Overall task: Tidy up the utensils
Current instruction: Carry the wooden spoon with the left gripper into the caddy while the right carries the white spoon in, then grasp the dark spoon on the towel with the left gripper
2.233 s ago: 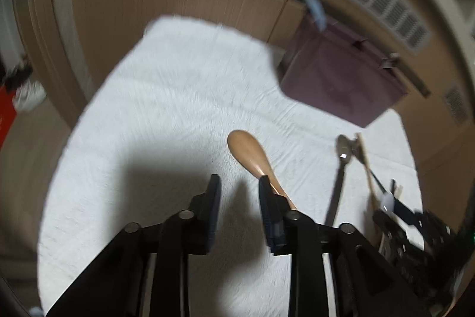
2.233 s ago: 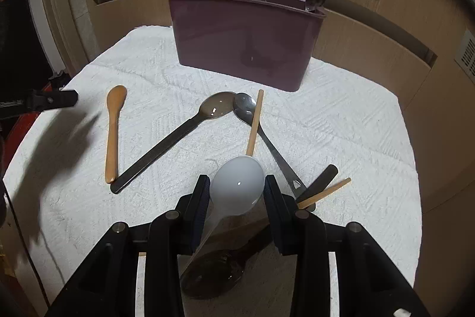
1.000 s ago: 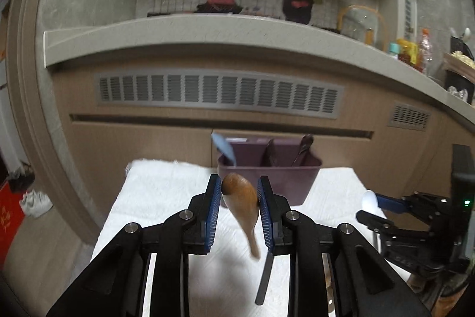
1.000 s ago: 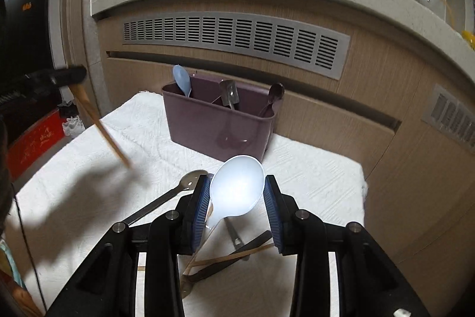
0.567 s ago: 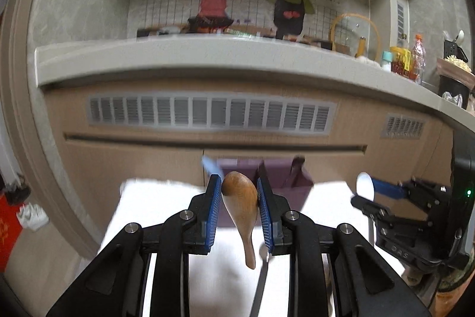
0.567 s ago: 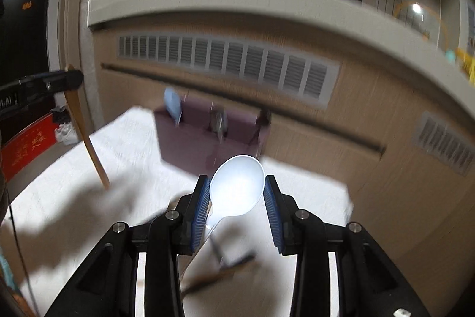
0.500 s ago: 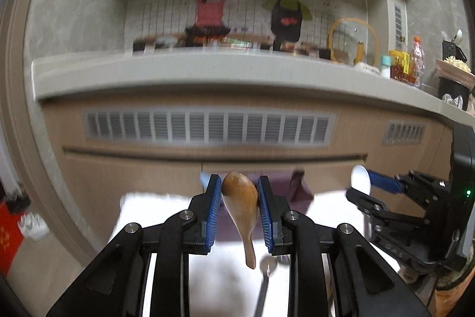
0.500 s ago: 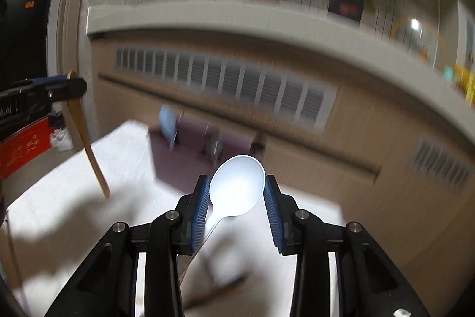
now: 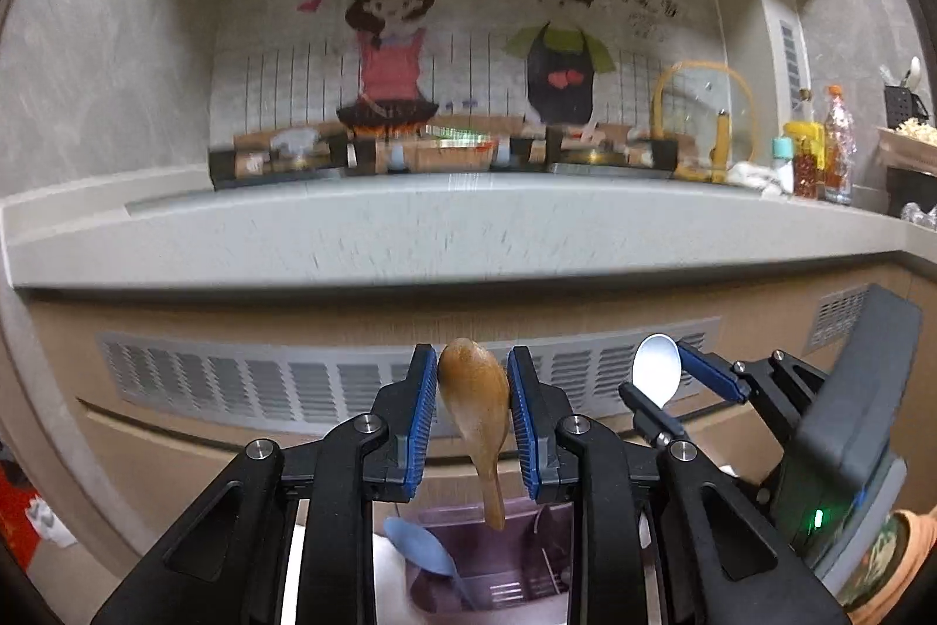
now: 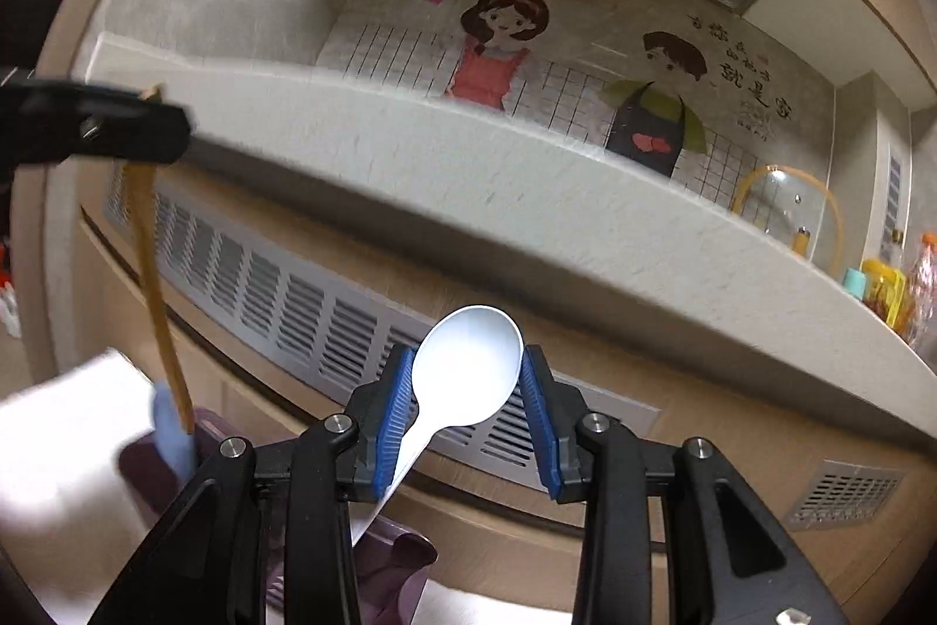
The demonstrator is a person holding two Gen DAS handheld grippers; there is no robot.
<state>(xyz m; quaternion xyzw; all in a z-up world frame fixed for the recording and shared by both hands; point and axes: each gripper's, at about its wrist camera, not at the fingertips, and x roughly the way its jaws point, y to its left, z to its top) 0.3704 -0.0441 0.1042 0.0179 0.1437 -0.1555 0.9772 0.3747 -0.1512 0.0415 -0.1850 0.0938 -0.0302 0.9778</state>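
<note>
My left gripper [image 9: 473, 385] is shut on the bowl of a wooden spoon [image 9: 475, 408], whose handle hangs down over the purple utensil holder [image 9: 498, 572] below. A light blue spoon [image 9: 420, 555] stands in that holder. My right gripper [image 10: 467, 382] is shut on the bowl of a white plastic spoon [image 10: 468, 367]; its handle slants down toward the holder [image 10: 404, 560]. In the left wrist view the right gripper [image 9: 667, 382] is at the right with the white spoon [image 9: 657, 376]. In the right wrist view the left gripper [image 10: 146, 124] is at the far left with the wooden spoon [image 10: 153, 273] dangling.
A grey counter ledge [image 9: 457, 226] runs across above a vent grille [image 9: 234, 379] in a wood-panel wall. The white cloth on the table [image 10: 64, 455] shows low at the left. Bottles and jars [image 9: 814, 156] stand on the counter at the right.
Both grippers have risen and moved toward the holder, each keeping its spoon. The table and the loose utensils have dropped out of view, and the holder now sits right under the fingers.
</note>
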